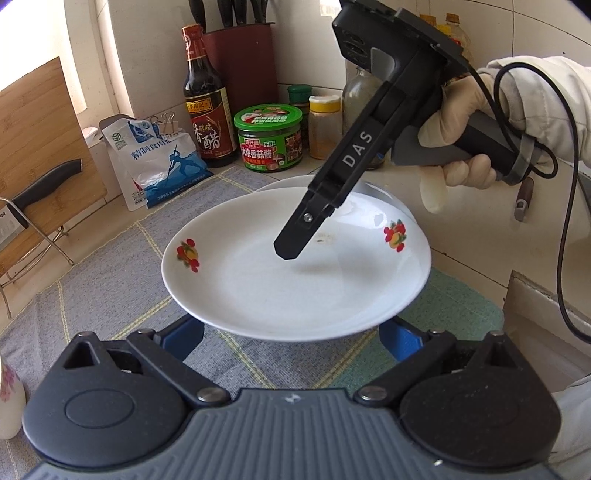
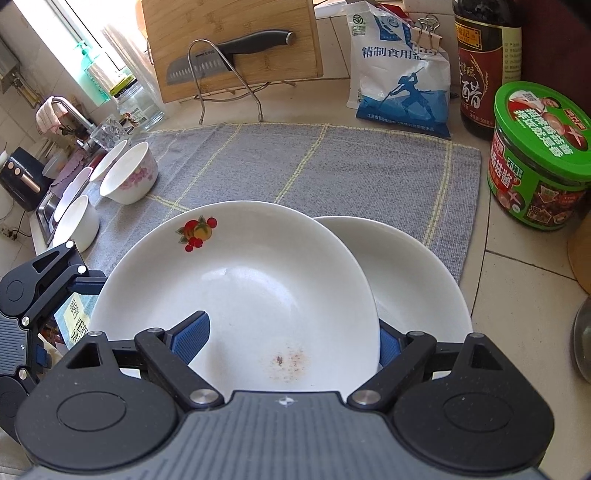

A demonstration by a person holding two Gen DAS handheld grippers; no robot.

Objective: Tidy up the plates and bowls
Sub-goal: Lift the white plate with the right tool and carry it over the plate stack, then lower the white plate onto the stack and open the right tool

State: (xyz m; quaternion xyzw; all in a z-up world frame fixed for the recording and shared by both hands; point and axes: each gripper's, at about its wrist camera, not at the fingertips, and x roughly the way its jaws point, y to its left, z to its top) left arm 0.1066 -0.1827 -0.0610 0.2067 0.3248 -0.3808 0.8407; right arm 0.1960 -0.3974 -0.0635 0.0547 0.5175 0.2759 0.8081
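Plates: two white ceramic plates; the fruit-printed white plate (image 2: pixel 236 280) lies above and partly over the plain white plate (image 2: pixel 417 280), both over the grey checked cloth mat (image 2: pixel 295 166) on the tiled surface (image 2: pixel 517 295).
Bowls: three show in the right wrist view, well apart from the plates at the mat's left edge: a white bowl with pink flowers (image 2: pixel 129 173), a second white bowl (image 2: pixel 109 158) just behind it, and a plain white bowl (image 2: pixel 75 221) nearer the camera.
Left hand-held gripper (image 1: pixel 291 334): fingers spread wide, the printed plate's near rim between the blue pads (image 1: pixel 183 336); whether the pads touch the rim cannot be told.
Right hand-held gripper (image 2: pixel 295 338): also wide; one blue pad (image 2: pixel 192 338) lies over the printed plate's inside, the other at its right rim. From the left wrist view its fingers point down at the plate's middle and read as one dark tip, in a gloved hand (image 1: pixel 465 144).
Other things: one green-lidded sauce jar (image 2: pixel 543 158), one dark vinegar bottle (image 2: pixel 487 66), one blue-and-white salt bag (image 2: pixel 399 74), one black-handled knife (image 2: pixel 229 51) on a wooden cutting board (image 2: pixel 229 22).
Hard to make out: the plain plate is mostly covered; a brownish smear (image 2: pixel 284 360) marks the printed plate; the bottle's top is cut off in the right wrist view.
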